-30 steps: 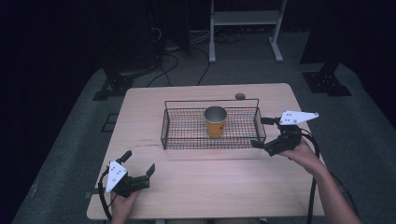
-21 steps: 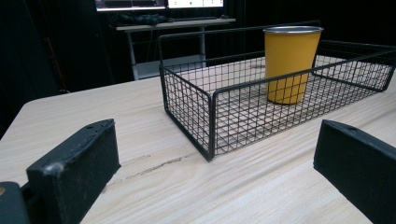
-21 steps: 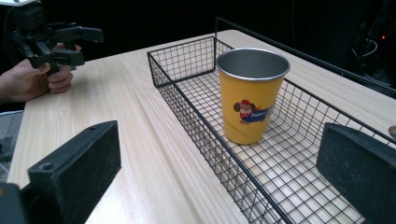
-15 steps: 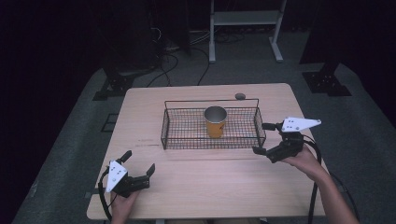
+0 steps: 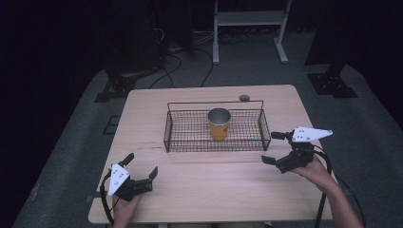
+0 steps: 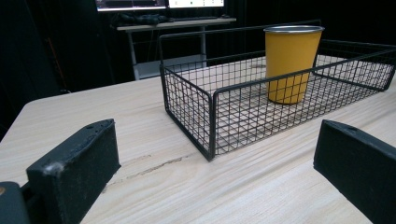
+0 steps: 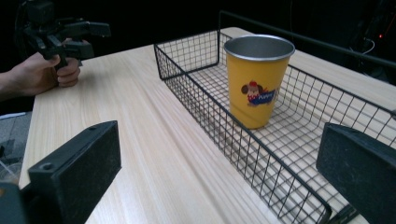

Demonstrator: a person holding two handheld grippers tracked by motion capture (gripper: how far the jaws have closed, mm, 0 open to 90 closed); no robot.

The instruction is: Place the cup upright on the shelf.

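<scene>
Right tongs point(image 5: 273, 148) have drawn back from the basket point(image 5: 215, 144), jaws apart.

We count one yellow cup point(image 5: 219, 124), just the one, sitting in one black wire basket point(image 5: 171, 133). Both are on one wooden table point(image 5: 209, 194). We've got two grippers going, a left gripper point(image 5: 141, 166) and a right gripper point(image 5: 272, 147), each with two black jaws. There's also one small round grey thing point(image 5: 244, 98) by the far edge.
</scene>
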